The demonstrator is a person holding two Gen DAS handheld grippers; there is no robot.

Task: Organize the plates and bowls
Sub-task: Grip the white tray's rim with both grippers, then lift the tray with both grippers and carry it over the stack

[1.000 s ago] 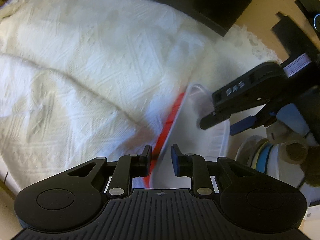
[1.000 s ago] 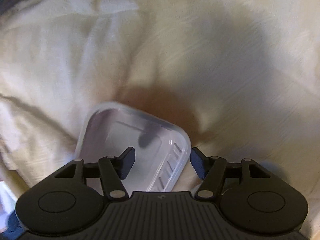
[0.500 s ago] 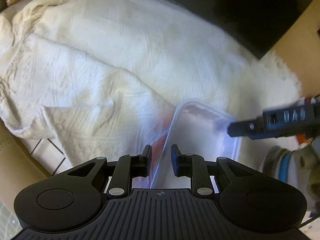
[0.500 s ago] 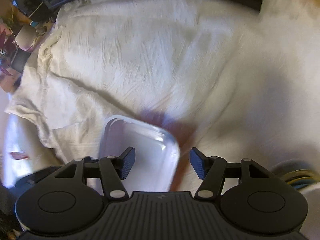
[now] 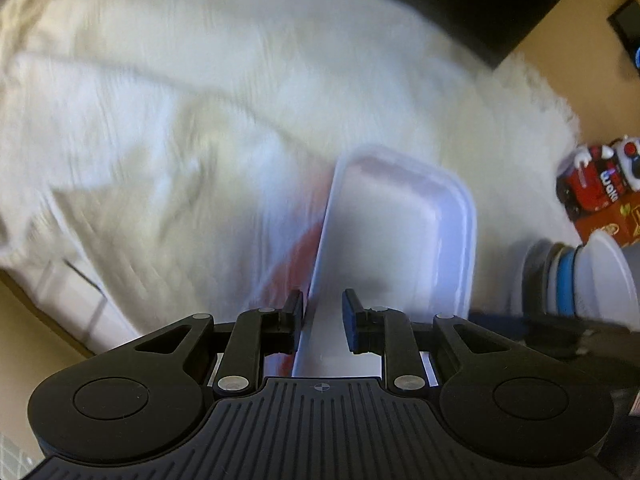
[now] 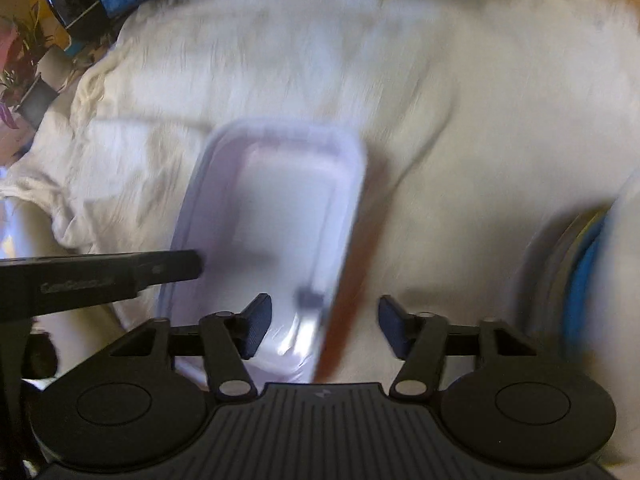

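The left gripper (image 5: pixel 322 320) pinches the near left rim of the clear tub (image 5: pixel 400 232), which hangs over the white cloth (image 5: pixel 180 100). Its long side runs away from us. The right gripper (image 6: pixel 320 328) looks open around the tub's near right edge, not squeezing

My left gripper (image 5: pixel 323 320) points steeply down, jaws clamped on the container (image 5: pixel 400 220) rim. My right gripper (image 6: pixel 322 328) has its jaws spread wide.

One clear container (image 5: pixel 400 240), one stack of plates (image 5: pixel 576 280), two grippers (image 5: pixel 322 320).
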